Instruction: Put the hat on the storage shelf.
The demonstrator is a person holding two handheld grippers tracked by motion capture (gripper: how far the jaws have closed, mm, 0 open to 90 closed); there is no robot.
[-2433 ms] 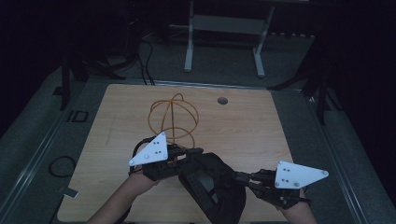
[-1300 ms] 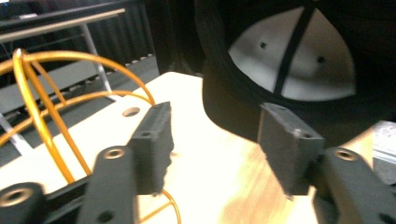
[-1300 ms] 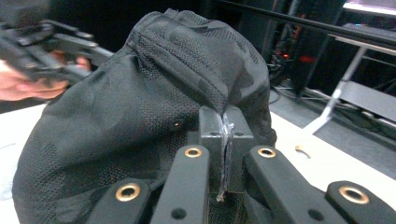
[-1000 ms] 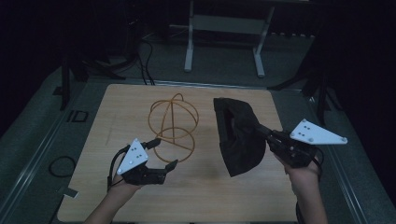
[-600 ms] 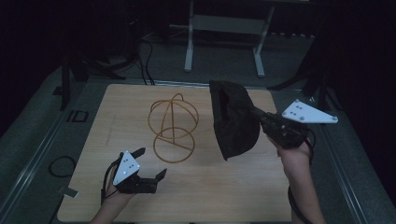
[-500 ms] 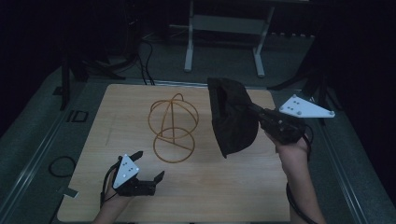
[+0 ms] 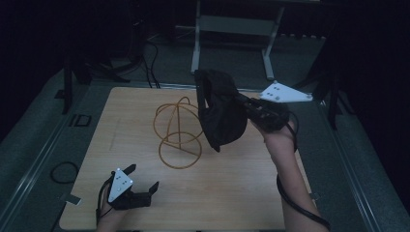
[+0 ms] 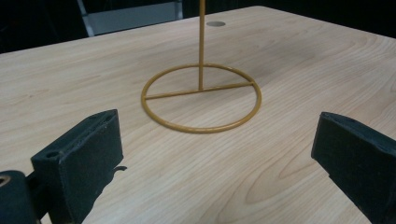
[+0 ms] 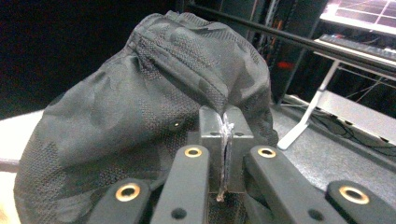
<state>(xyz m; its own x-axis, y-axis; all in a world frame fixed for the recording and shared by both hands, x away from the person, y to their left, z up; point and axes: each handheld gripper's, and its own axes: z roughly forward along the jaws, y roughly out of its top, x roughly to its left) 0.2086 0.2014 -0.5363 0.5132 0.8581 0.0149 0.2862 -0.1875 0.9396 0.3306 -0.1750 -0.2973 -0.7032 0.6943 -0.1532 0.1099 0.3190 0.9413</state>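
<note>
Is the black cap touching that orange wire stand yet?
Cannot tell. In the high view the black cap, held up by the right gripper, overlaps the wire stand, hiding any gap or contact.

Wooden table (image 7: pixel 232 193), orange wire stand (image 7: pixel 179 128) on it

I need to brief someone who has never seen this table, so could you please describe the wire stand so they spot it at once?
On the wooden table, look near the middle, left of the black cap held up by the right gripper. The stand is thin orange wire: a flat ring base, an upright rod, a rounded cage on top. It is the sole orange thing there.
</note>
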